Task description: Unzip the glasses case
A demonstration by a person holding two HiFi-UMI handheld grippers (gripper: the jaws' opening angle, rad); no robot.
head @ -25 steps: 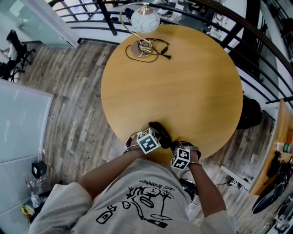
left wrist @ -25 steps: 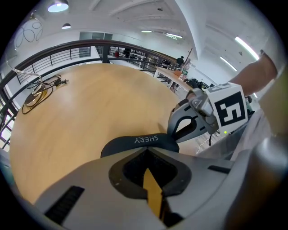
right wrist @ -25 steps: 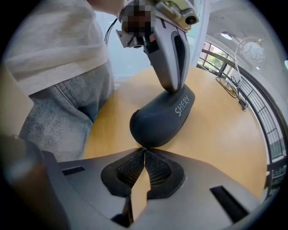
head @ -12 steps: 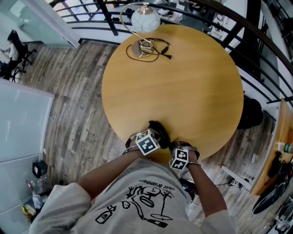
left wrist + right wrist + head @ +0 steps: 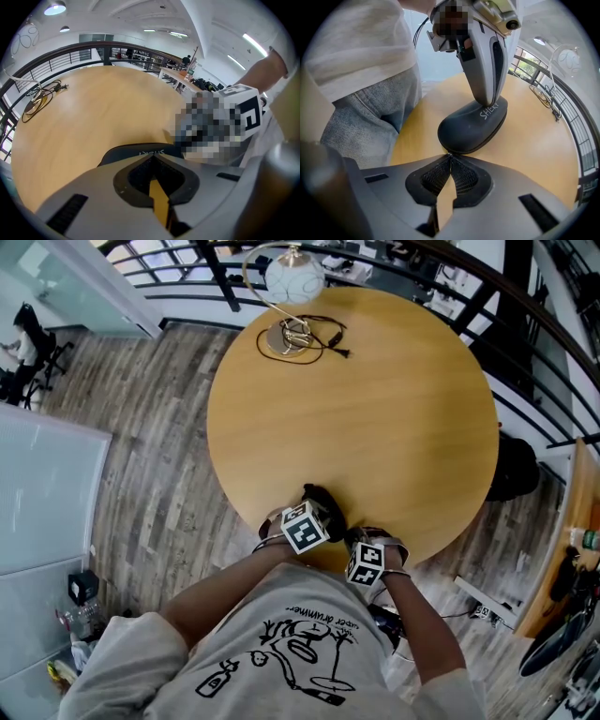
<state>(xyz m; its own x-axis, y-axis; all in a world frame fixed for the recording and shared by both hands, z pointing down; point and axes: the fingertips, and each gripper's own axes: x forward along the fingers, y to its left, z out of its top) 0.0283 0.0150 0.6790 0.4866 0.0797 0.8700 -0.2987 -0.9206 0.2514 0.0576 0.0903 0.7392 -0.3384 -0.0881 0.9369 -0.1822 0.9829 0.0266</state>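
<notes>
Case [image 5: 473, 124] at surface [image 5: 375, 409] edge | left tool [image 5: 152, 157] clenched, pressing case top | right tool [image 5: 449, 156] clenched at case end

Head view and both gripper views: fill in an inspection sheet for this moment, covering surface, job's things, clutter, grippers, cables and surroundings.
Surface: round light-wood table, mostly bare.
Job's things: black oval glasses case lies flat at the table's near edge; no gap seen at its seam.
Clutter: white globe desk lamp at the far edge.
Grippers: left gripper has its fingers together, tips down on the case's top. The right gripper has its fingers together at the case's near end; a zip pull between them is too small to tell.
Cables: black cord looped by the lamp's base.
Surroundings: dark metal railing, grey plank floor.
</notes>
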